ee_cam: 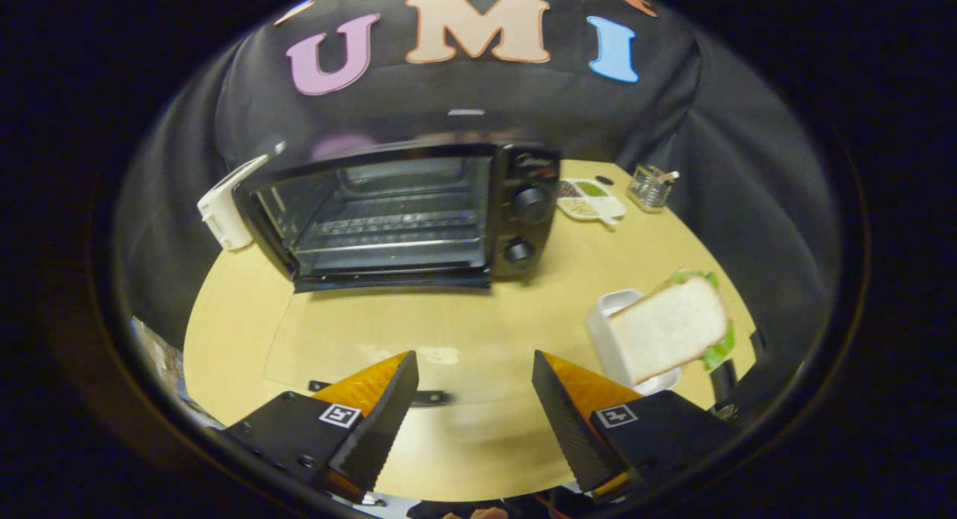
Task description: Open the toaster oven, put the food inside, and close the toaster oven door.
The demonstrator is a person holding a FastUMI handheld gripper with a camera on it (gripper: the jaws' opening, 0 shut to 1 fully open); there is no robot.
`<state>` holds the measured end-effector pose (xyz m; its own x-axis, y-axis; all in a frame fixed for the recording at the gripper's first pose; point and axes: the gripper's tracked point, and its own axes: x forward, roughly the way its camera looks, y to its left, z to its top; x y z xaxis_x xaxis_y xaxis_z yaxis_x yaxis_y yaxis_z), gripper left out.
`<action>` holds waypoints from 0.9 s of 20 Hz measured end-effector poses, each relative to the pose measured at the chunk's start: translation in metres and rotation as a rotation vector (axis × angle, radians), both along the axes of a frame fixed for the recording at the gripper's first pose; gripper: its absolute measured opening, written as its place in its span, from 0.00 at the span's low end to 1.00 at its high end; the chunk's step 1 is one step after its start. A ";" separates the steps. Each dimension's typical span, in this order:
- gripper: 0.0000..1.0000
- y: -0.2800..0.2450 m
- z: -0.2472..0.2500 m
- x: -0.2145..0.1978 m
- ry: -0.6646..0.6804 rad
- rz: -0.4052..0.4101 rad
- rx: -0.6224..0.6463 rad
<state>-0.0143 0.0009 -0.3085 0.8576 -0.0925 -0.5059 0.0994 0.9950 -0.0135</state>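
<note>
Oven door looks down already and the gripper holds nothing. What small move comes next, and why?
Probably swing the gripper toward the sandwich on the white dish. The toaster oven door is already open, its rack is bare, and the gripper's fingers stand open over the table, so picking up the food seems next.

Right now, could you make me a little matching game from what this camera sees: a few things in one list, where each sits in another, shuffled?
Things:
1. toaster oven
2. sandwich
3. glass jar
4. gripper

Places or states:
A. leaning on a white dish, to the right of the fingers
B. open, nothing between its fingers
C. at the far side of the table, door down
D. far right corner, beyond the oven's knobs

Pairs: 1-C, 2-A, 3-D, 4-B
</note>
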 end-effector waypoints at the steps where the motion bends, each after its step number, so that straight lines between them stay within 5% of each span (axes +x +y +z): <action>1: 0.98 -0.020 0.010 -0.001 -0.021 -0.018 0.000; 10: 0.97 -0.171 0.047 -0.007 -0.160 -0.136 0.095; 18: 0.92 -0.207 -0.012 0.013 -0.088 -0.105 0.331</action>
